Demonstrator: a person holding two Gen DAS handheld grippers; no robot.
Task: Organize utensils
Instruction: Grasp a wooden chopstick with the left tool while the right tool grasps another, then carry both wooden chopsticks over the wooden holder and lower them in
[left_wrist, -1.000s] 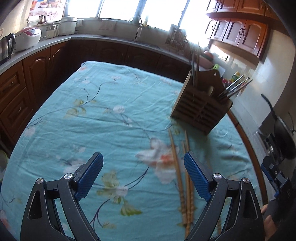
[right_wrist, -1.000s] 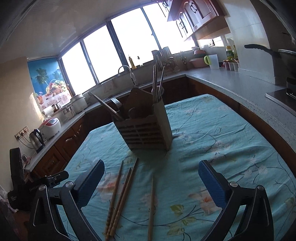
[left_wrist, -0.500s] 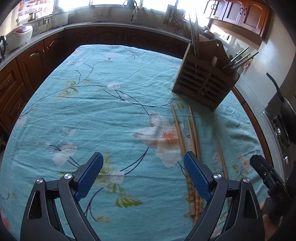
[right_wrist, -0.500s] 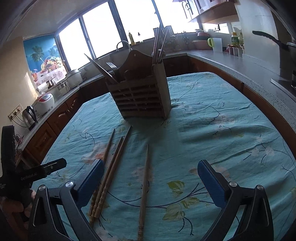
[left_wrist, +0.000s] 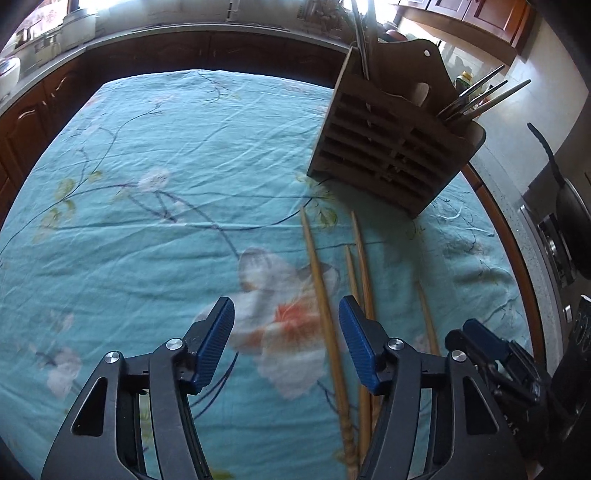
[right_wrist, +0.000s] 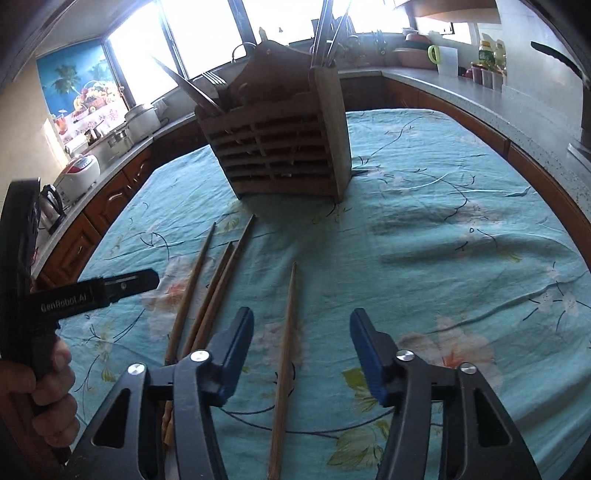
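Observation:
Several wooden chopsticks lie on the teal flowered tablecloth (left_wrist: 147, 177) in front of a slatted wooden utensil holder (left_wrist: 388, 147) that has metal utensils standing in it. My left gripper (left_wrist: 286, 332) hovers over the leftmost chopstick (left_wrist: 317, 273). That stick shows between the blue pads, near the right one, and the jaws are closing without touching it. My right gripper (right_wrist: 301, 347) is over the single chopstick (right_wrist: 290, 314), which lies apart from the other three chopsticks (right_wrist: 214, 291). Its jaws are closing too, with both pads clear of the stick. The holder (right_wrist: 280, 147) stands just beyond.
A person's hand (right_wrist: 48, 376) holds the left gripper's handle at the left of the right wrist view. A dark pan (left_wrist: 569, 221) sits on the stove beyond the table's right edge. A rice cooker (right_wrist: 79, 171) and kettle (right_wrist: 50, 203) stand on the counter around the table.
Both grippers have come down and forward toward the chopsticks and the holder. Both pairs of jaws have narrowed from wide open, each now with one chopstick between its pads.

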